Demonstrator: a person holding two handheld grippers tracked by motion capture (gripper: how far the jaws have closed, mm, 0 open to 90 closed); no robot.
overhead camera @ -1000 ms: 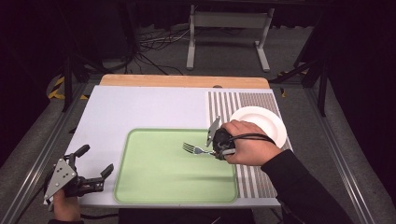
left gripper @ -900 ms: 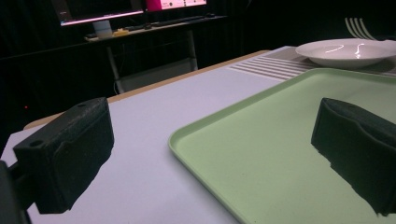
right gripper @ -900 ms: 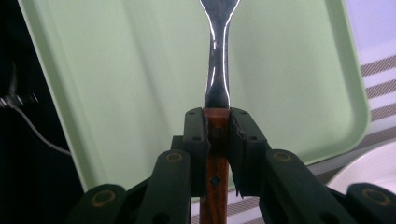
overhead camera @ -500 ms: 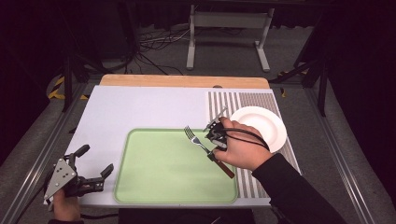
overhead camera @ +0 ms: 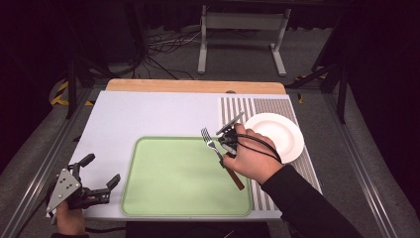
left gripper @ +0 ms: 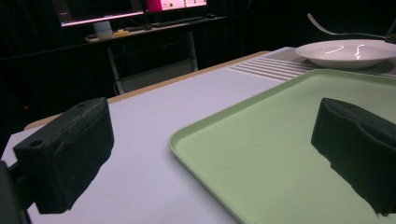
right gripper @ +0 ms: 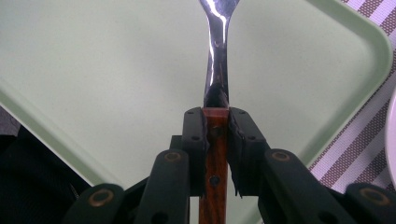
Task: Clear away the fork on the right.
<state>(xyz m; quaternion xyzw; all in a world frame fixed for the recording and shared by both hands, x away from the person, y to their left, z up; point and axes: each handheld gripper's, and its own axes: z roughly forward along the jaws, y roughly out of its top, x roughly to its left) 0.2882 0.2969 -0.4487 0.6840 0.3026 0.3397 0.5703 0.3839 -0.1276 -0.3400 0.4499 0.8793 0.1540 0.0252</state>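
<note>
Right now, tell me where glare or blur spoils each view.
High view: sharp table, black surroundings. Left gripper view: white streaks of glare on the plate; near left tongs soft. Right gripper view: bright glint along the fork, its top cropped.

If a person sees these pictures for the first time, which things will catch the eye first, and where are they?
First, the metal fork with a wooden handle, clamped in the right gripper above the right edge of the pale green rectangular tray. Next, the round white plate on the striped mat at the table's right. The left gripper is open near the tray's front left corner.
</note>
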